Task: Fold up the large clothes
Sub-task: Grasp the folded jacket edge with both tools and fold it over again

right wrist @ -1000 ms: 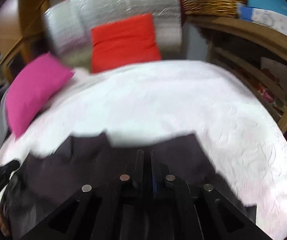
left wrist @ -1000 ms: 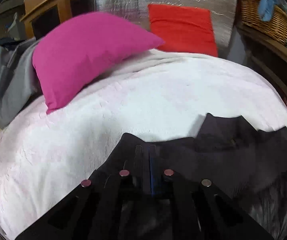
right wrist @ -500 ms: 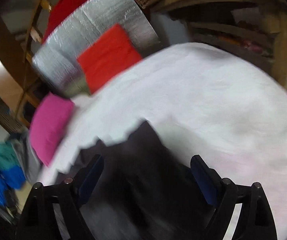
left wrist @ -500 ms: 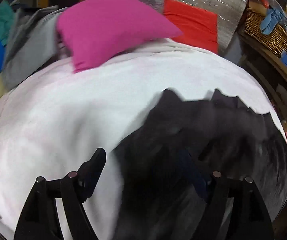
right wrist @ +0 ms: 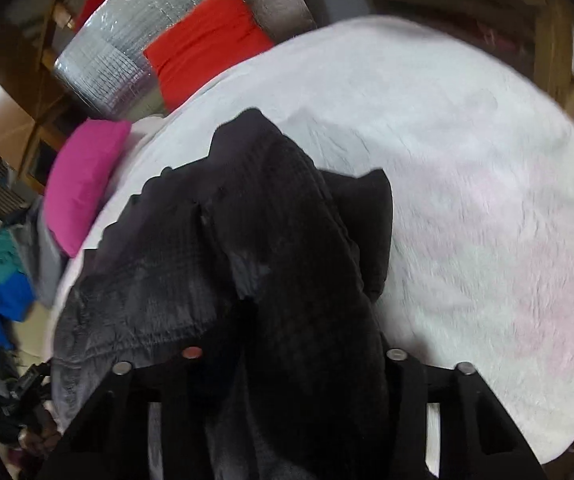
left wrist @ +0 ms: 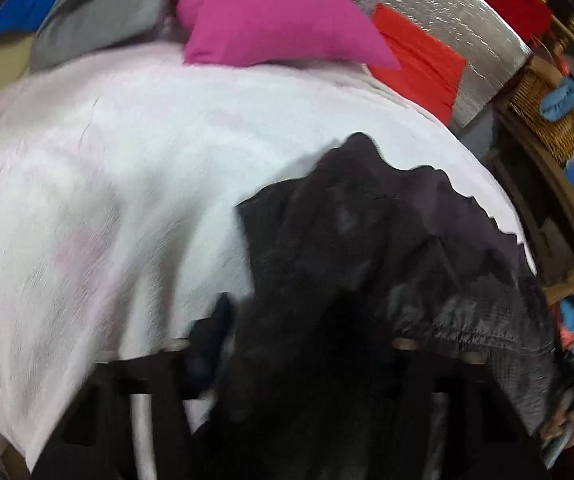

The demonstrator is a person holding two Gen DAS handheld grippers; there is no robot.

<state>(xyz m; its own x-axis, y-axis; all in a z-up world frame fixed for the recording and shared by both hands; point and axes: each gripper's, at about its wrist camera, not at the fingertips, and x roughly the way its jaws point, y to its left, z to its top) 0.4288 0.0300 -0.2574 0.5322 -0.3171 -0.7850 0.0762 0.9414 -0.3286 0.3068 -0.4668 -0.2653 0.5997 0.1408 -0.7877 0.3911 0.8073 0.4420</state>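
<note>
A large dark grey garment [left wrist: 387, 248] lies bunched on the white bed cover [left wrist: 107, 184]; it also shows in the right wrist view [right wrist: 255, 240]. My left gripper [left wrist: 299, 344] stands wide open over the garment's near edge, with cloth lying between and over its spread fingers. My right gripper [right wrist: 291, 356] is also wide open, with a fold of the garment lying in the gap between its fingers. Both sets of fingertips are partly hidden by dark cloth. The other gripper's hand shows at the lower right of the left wrist view.
A pink pillow [left wrist: 271, 16], a red cushion [left wrist: 419, 68] and a silver foil mat [left wrist: 455, 12] sit at the bed's far end. Grey and blue clothes [left wrist: 95, 12] are piled at the far left. A wicker basket [left wrist: 547, 116] and wooden shelves stand on the right.
Both grippers were shut on the garment's edge a second ago and have opened wide. The garment has dropped into a bunched heap, and both grippers have moved closer over it.
</note>
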